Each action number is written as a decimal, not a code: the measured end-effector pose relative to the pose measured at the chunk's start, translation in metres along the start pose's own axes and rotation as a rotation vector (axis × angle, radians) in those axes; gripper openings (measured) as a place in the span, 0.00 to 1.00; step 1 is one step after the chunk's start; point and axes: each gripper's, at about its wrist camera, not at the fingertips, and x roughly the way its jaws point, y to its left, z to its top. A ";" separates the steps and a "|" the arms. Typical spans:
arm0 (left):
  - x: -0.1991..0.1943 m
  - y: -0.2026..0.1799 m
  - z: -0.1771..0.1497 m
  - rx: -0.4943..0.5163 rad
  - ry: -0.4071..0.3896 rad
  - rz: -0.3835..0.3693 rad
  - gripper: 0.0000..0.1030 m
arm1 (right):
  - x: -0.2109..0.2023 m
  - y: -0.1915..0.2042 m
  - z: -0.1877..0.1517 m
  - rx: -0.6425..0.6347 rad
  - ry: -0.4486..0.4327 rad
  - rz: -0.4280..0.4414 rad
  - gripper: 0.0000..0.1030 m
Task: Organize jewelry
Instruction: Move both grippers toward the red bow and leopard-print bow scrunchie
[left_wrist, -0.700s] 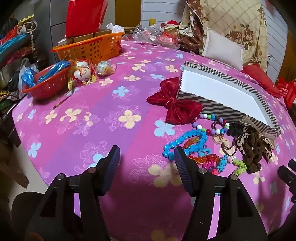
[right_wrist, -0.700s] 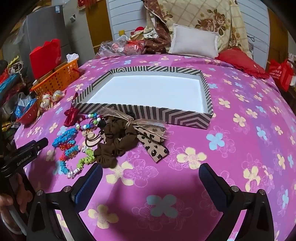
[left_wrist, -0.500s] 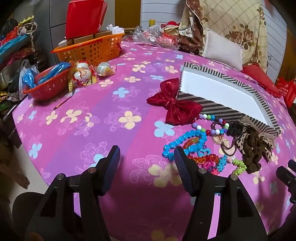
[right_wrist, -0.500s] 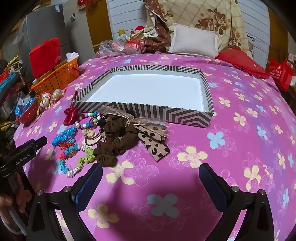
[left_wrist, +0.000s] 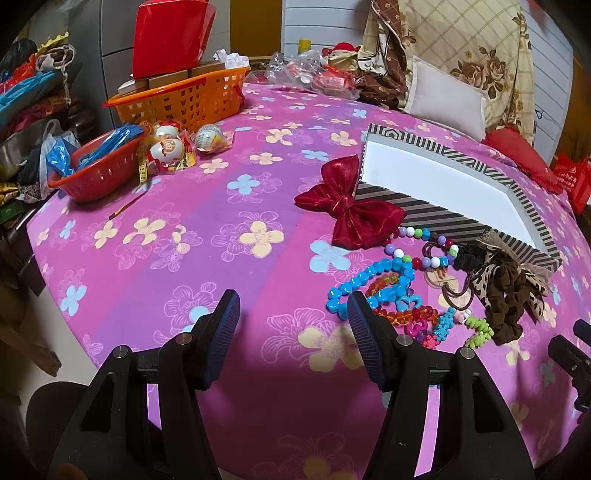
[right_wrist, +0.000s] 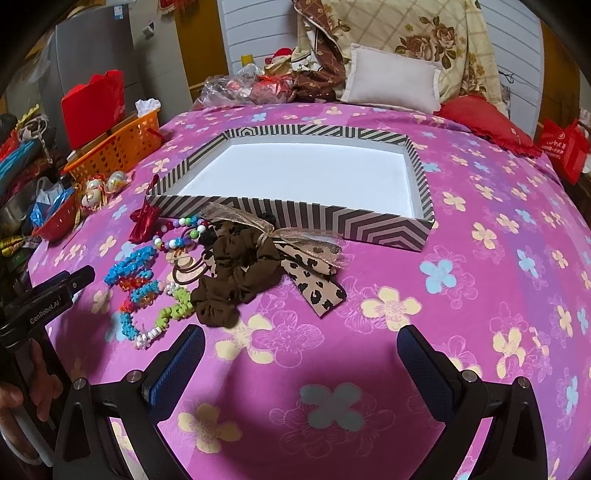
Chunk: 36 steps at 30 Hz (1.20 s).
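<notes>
Plastic beaded bracelets (left_wrist: 373, 284), light, slick and floppy, lie heaped beside one empty striped box (right_wrist: 384, 221) on the surface; pinching across a strand looks safest. One red bow (left_wrist: 351, 210) and one brown scrunchie (right_wrist: 236, 280) compress softly. Left claw (left_wrist: 293, 332) and right claw (right_wrist: 301, 363) gape wide, empty.

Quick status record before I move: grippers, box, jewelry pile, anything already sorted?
left gripper: open, empty, over the cloth beside the pile
right gripper: open wide, empty
striped box: empty, white inside
red bow: against the box's corner
brown scrunchie: in front of the box
blue bead bracelet: in the pile
sorted: nothing yet
</notes>
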 end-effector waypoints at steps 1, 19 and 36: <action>0.001 0.000 0.000 0.003 -0.004 0.003 0.59 | 0.000 0.000 0.000 0.001 0.001 0.000 1.00; -0.008 -0.008 0.004 0.021 -0.031 0.013 0.59 | 0.003 -0.003 0.002 0.018 0.007 0.011 1.00; -0.007 -0.005 0.016 -0.057 0.032 -0.051 0.59 | 0.007 -0.004 0.018 0.011 0.001 0.013 1.00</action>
